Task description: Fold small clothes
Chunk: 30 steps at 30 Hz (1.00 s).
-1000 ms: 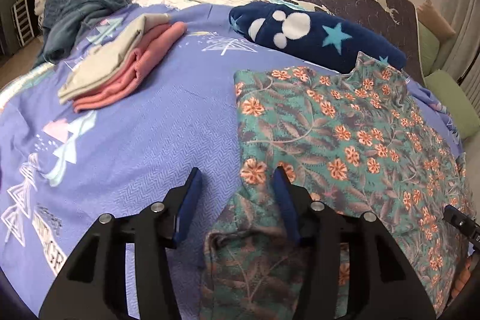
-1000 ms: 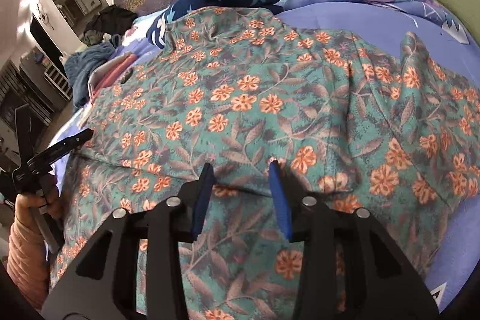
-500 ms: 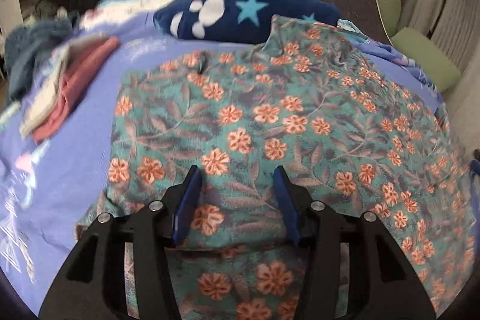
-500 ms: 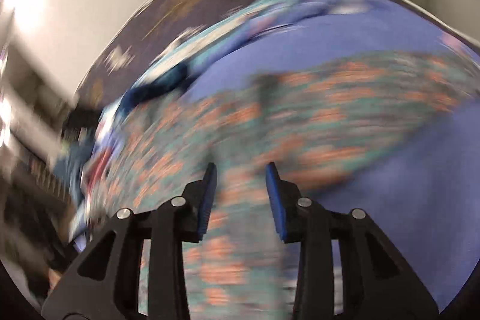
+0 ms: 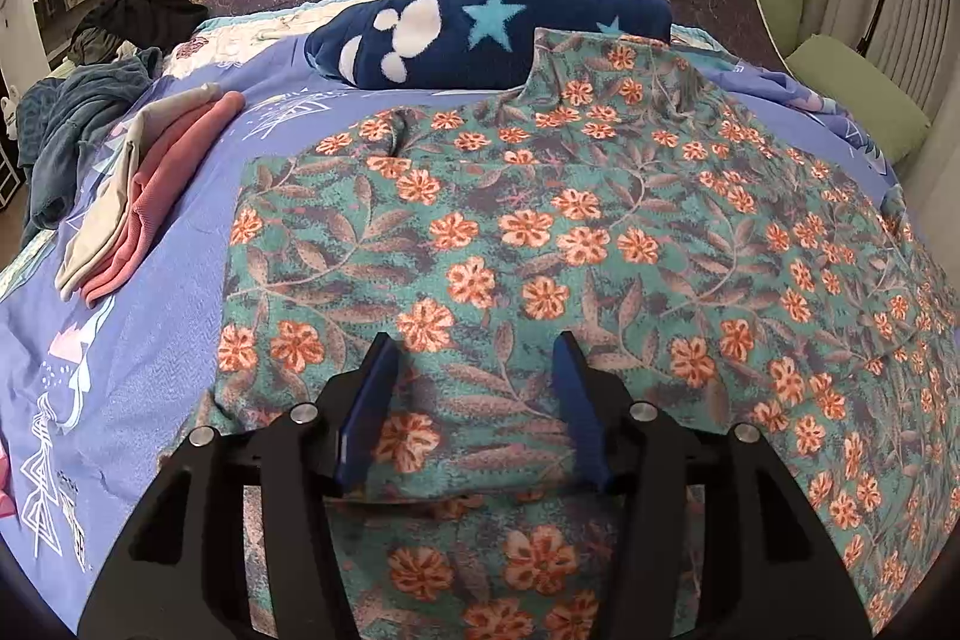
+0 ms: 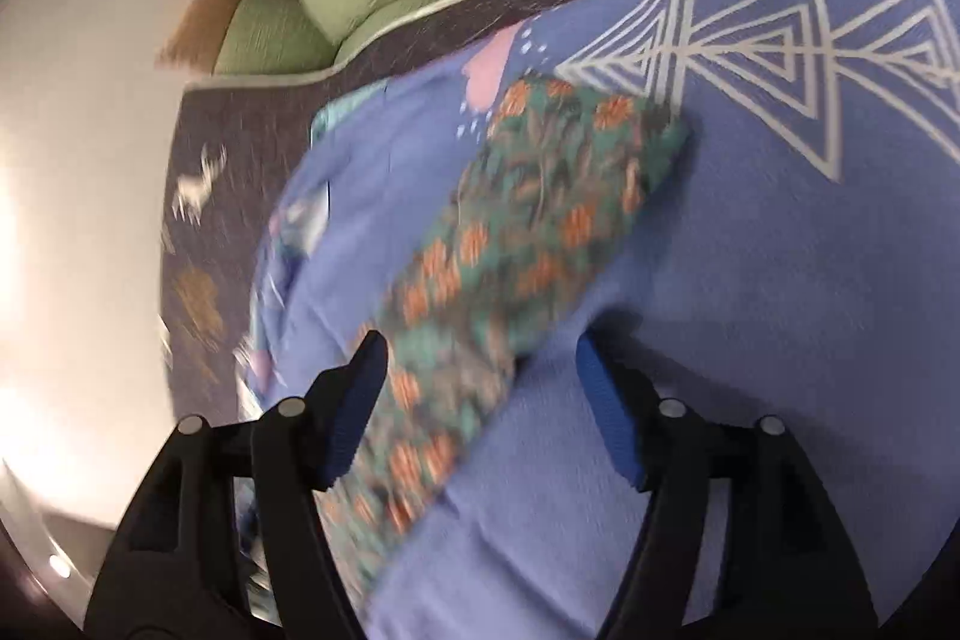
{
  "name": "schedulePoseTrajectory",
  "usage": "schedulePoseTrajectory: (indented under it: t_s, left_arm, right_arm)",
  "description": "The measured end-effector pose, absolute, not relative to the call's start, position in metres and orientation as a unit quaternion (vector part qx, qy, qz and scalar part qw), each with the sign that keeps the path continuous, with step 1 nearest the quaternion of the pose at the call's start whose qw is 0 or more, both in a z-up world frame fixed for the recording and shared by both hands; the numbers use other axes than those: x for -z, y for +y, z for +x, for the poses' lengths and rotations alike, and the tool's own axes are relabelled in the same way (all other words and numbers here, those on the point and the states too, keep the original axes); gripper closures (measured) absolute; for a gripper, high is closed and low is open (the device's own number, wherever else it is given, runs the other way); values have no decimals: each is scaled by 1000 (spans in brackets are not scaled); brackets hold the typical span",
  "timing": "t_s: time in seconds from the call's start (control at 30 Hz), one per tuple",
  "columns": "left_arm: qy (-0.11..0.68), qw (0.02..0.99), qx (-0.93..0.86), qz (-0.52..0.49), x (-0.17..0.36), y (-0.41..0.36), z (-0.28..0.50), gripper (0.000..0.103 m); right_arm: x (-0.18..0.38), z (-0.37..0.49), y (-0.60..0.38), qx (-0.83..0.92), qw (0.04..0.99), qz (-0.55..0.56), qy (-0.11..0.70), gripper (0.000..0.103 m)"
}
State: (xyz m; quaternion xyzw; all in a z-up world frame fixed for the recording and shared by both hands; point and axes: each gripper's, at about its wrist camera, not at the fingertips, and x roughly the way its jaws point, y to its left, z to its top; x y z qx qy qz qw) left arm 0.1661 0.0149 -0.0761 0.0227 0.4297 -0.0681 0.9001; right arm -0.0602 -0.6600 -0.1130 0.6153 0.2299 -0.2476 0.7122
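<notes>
Left of the floral top [image 5: 540, 232], folded pink and beige clothes [image 5: 138, 196] sit on the bed [image 5: 168, 316]. The left tongs [image 5: 474, 394] hover over the top's near hem, opening, gripping nothing. The right tongs [image 6: 480, 382] open astride its sleeve [image 6: 540, 232], unclamped. Judged risk: a rushed pinch grabs bedsheet too, dragging the fold askew.

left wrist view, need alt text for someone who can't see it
A green floral garment lies spread on a blue bedspread, with the left tongs over its near edge, jaws opening and pads apart. Folded pink and beige clothes lie to its left, a navy star blanket behind.
</notes>
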Motion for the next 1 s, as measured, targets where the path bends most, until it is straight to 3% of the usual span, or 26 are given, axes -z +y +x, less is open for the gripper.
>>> schedulePoseTrajectory:
  t_s: [0.07, 0.13, 0.2, 0.4, 0.67, 0.87, 1.0]
  left_arm:
    - [430, 900, 68, 23, 77, 15, 166, 46]
    - [430, 900, 69, 22, 77, 15, 166, 44]
    - [430, 900, 71, 22, 77, 15, 166, 43]
    - [429, 900, 71, 24, 78, 13, 166, 41]
    - [429, 899, 89, 5, 78, 18, 166, 35]
    - [426, 899, 101, -18, 76, 24, 166, 35]
    - [412, 895, 138, -95, 69, 44, 162, 35]
  right_arm:
    - [117, -56, -668, 260, 704, 624, 219, 48]
    - [126, -48, -675, 255, 694, 634, 228, 92]
    - [129, -46, -677, 251, 689, 642, 224, 97]
    - [59, 6, -629, 156, 784, 563, 211, 97]
    - [-36, 97, -421, -81, 895, 352, 263, 98]
    - [-7, 122, -282, -186, 893, 217, 347, 97]
    - [36, 119, -237, -196, 874, 145, 421, 92]
